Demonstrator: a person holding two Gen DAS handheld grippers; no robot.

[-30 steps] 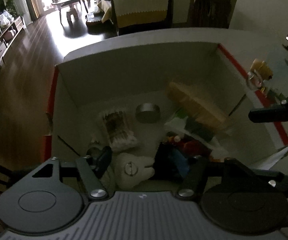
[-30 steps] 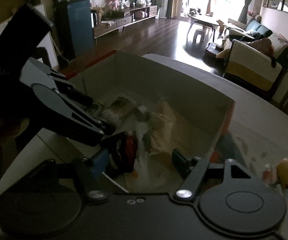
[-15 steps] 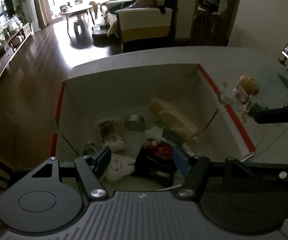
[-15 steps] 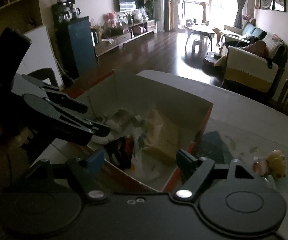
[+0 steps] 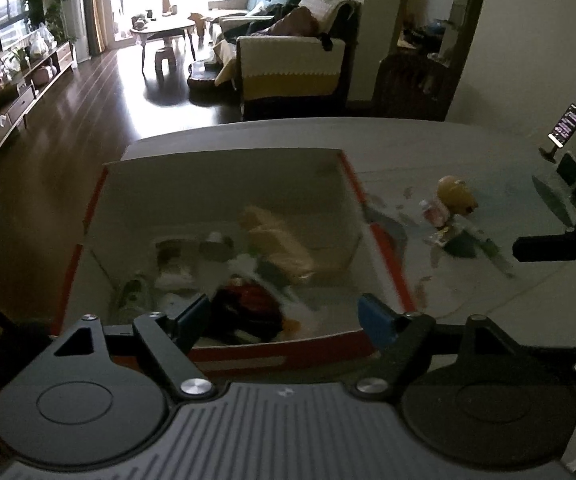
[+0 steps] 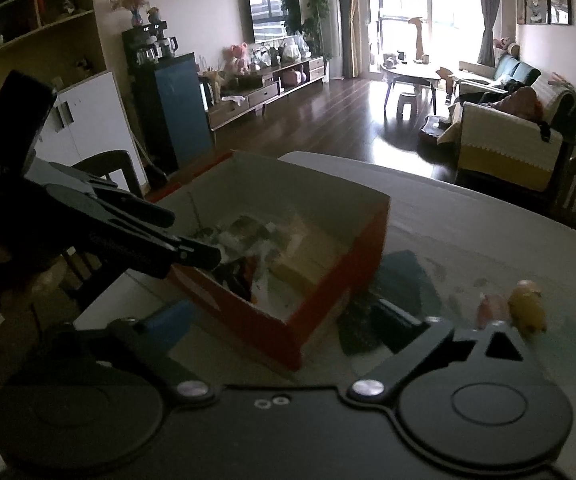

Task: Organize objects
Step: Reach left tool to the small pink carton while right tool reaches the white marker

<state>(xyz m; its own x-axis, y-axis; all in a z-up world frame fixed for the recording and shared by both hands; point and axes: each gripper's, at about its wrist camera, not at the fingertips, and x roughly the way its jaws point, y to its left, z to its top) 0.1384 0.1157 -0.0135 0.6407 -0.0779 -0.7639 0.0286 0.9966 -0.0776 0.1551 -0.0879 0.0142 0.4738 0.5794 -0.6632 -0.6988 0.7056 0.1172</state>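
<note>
An open cardboard box (image 5: 223, 188) with red edges sits on the grey table. It holds a tan packet (image 5: 283, 244), a round tin (image 5: 215, 248), white pieces and a red-and-black item (image 5: 247, 304). My left gripper (image 5: 283, 320) hovers over the box's near rim, open and empty. In the right wrist view the box (image 6: 328, 292) stands ahead, and the left gripper (image 6: 203, 258) reaches over its near-left corner. My right gripper (image 6: 283, 324) is open and empty, held back from the box's red wall. A yellow toy (image 5: 456, 196) and a pink item (image 5: 432, 210) lie right of the box.
A greenish packet (image 5: 464, 242) lies near the yellow toy (image 6: 528, 308). A dark flat thing (image 6: 400, 280) rests against the box's right side. A phone on a stand (image 5: 566, 126) is at the far right. Beyond the table edge are a sofa (image 5: 292, 68) and wooden floor.
Both grippers have pulled up and back from the box. The left one was low inside it over the contents and now sits above the near rim. Both stay open.
</note>
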